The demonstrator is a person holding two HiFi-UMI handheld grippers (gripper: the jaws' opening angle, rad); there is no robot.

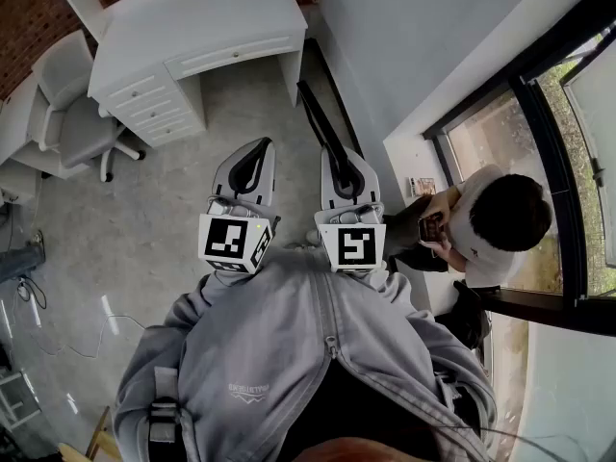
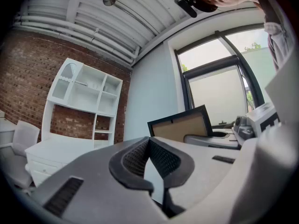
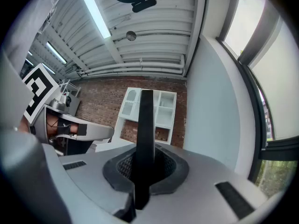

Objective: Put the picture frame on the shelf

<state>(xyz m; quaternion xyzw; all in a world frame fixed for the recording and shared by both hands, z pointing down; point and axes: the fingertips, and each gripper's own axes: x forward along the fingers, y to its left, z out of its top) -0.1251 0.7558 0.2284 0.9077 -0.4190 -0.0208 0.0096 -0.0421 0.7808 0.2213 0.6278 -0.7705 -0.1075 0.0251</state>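
Brick-wall room, picture frame (image 3: 146, 120) not on the shelf (image 3: 161, 108) yet
Right gripper (image 3: 144, 164) is clamped on its black edge, well apart from the shelf across the room; left gripper (image 2: 150, 158) is closed with nothing in it. Carry and placing both left, I'd say.

Nothing legible here, no words, no numbers. Just behind the jaws of the left gripper (image 1: 254, 147) sits a black-and-white square marker (image 1: 229, 240): a pattern only, no letters. Same story behind the jaws of the right gripper (image 1: 339, 157), with another square marker (image 1: 355, 246). Further back from both, the grey jacket (image 1: 289, 345) carries a small pale print (image 1: 248, 390), too small to read.
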